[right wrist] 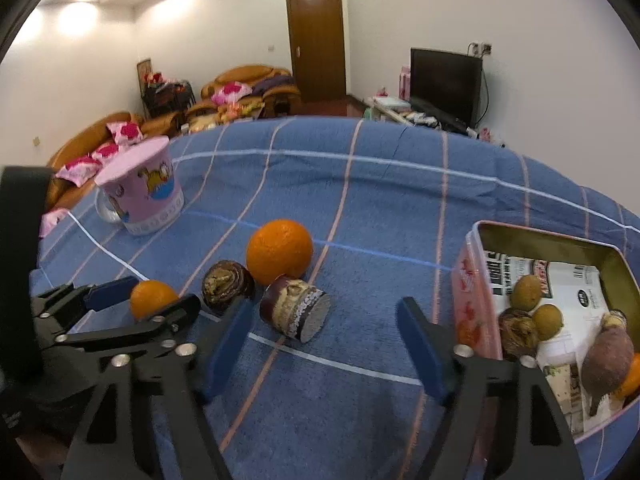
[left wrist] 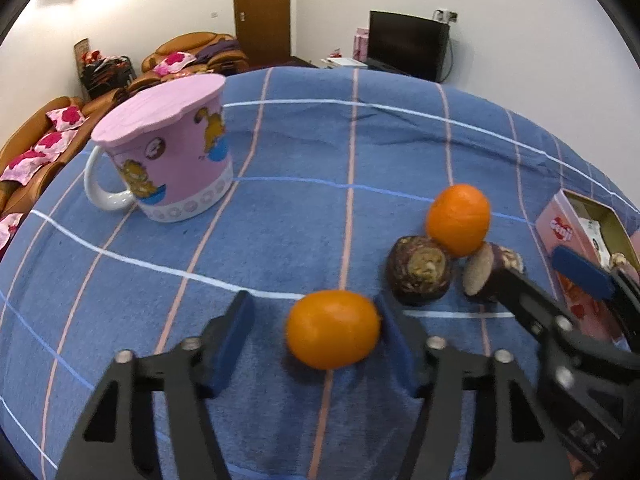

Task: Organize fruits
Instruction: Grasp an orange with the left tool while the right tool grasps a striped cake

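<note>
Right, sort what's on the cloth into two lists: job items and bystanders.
Job items:
- small orange, between the open left hand-held gripper fingers
- large orange
- two dark cut fruits
- pink tin already holding fruit
- right hand-held gripper, open, holding nothing

Bystanders:
- pink mug
- sofas
- TV
- door

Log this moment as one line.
left hand-held gripper: open around small orange | right hand-held gripper: open, empty | tin: holds fruits
</note>
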Demonstrator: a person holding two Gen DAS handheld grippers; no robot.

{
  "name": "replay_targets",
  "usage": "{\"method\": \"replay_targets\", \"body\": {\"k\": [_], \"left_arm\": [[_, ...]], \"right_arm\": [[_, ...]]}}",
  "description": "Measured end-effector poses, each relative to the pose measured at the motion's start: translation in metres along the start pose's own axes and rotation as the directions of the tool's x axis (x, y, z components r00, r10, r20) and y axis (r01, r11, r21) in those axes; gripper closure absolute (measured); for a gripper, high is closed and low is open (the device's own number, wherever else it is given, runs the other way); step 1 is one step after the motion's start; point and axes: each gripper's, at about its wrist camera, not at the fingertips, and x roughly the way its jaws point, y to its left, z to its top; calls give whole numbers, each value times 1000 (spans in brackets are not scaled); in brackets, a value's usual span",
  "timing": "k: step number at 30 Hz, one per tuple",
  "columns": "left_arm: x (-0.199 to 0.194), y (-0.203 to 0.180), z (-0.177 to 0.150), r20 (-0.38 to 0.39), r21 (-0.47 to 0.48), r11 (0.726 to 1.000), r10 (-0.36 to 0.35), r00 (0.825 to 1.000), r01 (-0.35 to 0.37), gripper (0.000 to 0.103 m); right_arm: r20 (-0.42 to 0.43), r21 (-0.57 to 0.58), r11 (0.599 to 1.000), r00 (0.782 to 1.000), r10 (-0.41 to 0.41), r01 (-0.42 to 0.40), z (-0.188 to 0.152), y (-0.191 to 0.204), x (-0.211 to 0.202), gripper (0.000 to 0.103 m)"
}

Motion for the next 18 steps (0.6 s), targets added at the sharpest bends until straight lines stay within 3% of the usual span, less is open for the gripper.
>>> {"method": "replay_targets", "body": {"k": [3,8,13,18], "left_arm": [[-5,-4,1,6,9,1000,-22,1000,22,59],[-10,2,3,29,-11,1000,8,1000,-8,60],[-22,8,4,112,-39,993,116,987,-112,60],[-31,11,7,184,-51,987,156,970,-149,60]], "right_arm": [[-22,6,1000,1000,16,-16,4,-1,9,35],[-32,-21,999,999,28,-29,6,5,13,36],[-72,-37,999,997,26,-29,7,10,21,38],[-131,-46,999,991,17,-23,9,12,34,53]]}}
